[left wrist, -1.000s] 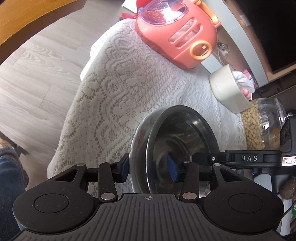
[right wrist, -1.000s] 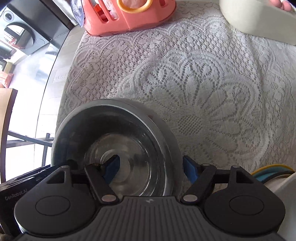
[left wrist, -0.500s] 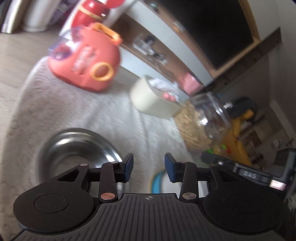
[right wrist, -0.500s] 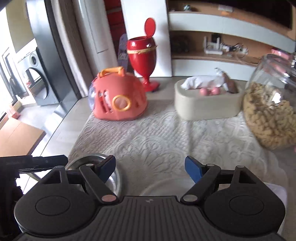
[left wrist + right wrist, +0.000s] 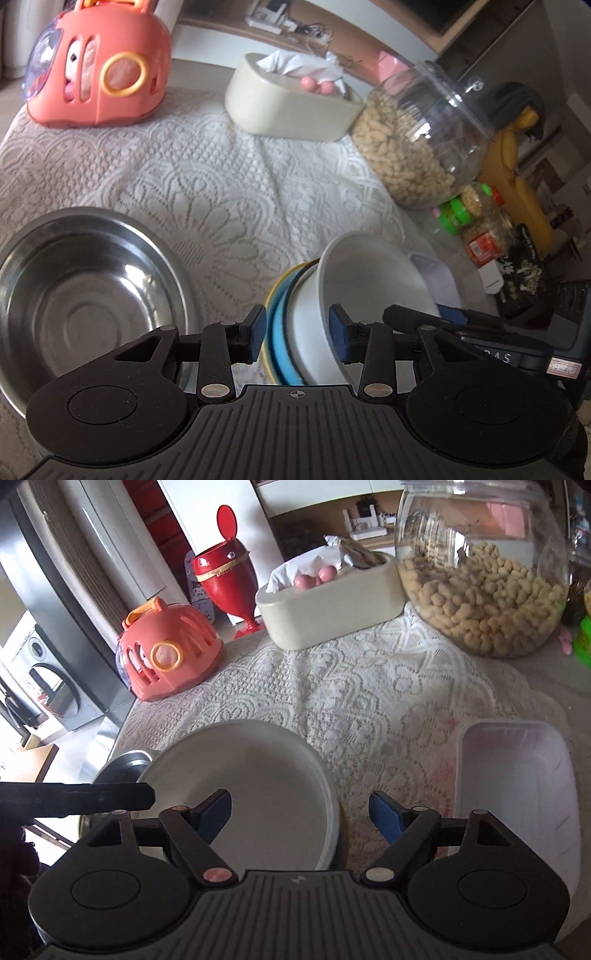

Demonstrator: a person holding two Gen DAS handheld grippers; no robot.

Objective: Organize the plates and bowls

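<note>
While our left hand-held gripper [image 5: 297,332] straddles the white bowl's [image 5: 365,280] rim unclamped, our right hand-held gripper [image 5: 300,814] gapes beside it; steel bowl [image 5: 81,291] lower left.

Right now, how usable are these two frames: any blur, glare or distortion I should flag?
Left wrist: mostly sharp, strong fisheye bending at the edges, bright glare inside the steel bowl, peanut jar slightly soft. Right wrist: sharp, white bowl evenly lit, blown-out window light at far left, reflections on the jar glass.

Black ribbed left gripper [image 5: 297,330], blue-padded fingers [image 5: 338,332], round silver rivets, matching right gripper [image 5: 301,812]
</note>
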